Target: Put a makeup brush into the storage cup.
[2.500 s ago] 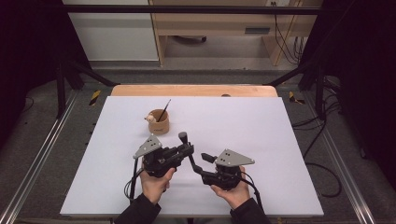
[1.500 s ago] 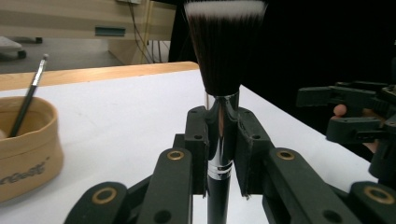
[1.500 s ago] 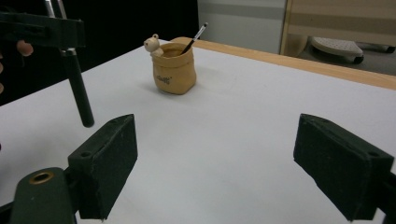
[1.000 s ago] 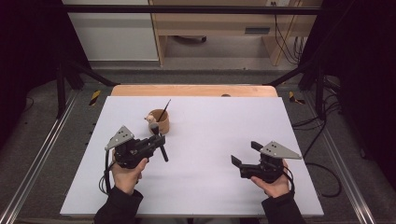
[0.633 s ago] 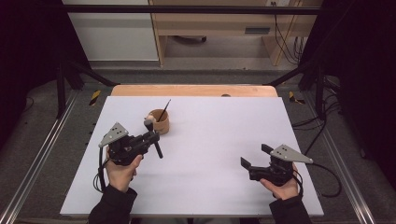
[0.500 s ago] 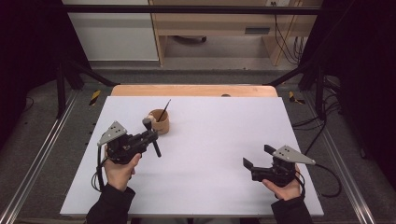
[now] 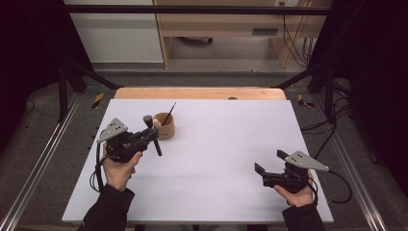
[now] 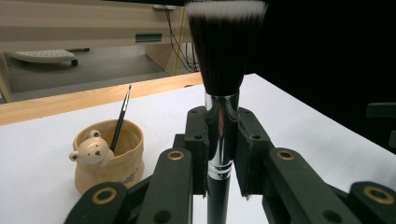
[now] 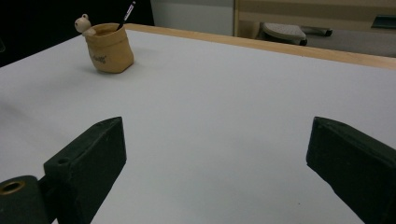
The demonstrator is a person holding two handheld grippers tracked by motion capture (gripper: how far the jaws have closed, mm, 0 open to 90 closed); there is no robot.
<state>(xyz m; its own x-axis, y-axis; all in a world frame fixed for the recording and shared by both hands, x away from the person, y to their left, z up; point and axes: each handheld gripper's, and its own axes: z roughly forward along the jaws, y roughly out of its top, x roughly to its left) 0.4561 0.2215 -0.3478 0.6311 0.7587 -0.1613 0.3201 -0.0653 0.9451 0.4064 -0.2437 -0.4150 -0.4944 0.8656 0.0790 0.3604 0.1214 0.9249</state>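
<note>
The right gripper (image 7: 269, 164) rests low at the near right of the white table (image 7: 226, 144), jaws spread wide with nothing between them and well apart from every other item. Farther in on the left side, the left gripper (image 7: 150, 137) is clamped on the chrome ferrule of a makeup brush (image 8: 223, 93), bristles up and black handle hanging below the jaws. Just beyond it stands a tan bear-faced cup (image 7: 164, 126) containing a thin brush (image 7: 169, 113), leaning; the held brush sits just beside the cup's rim.
</note>
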